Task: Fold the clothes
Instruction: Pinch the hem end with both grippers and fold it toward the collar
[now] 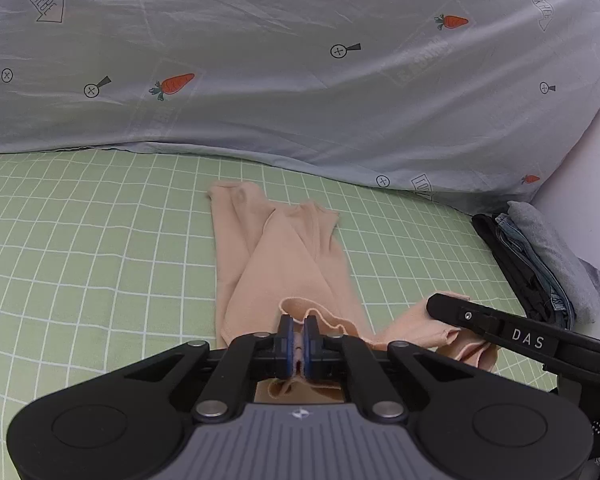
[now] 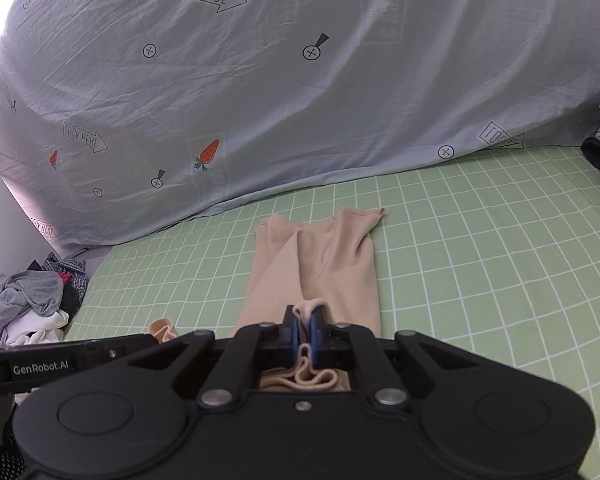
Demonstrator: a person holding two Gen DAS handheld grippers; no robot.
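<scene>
Both grippers clamp the near hem of the beige garment: left gripper and right gripper each pinch bunched edge. The rest lies flat on the green sheet, far end near the duvet. Risk: thin pinch slips, or uneven pull skews the fold.

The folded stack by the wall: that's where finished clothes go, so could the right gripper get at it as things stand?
Probably not yet: the right gripper is shut on the beige garment, though bare green sheet lies before the stack.
</scene>
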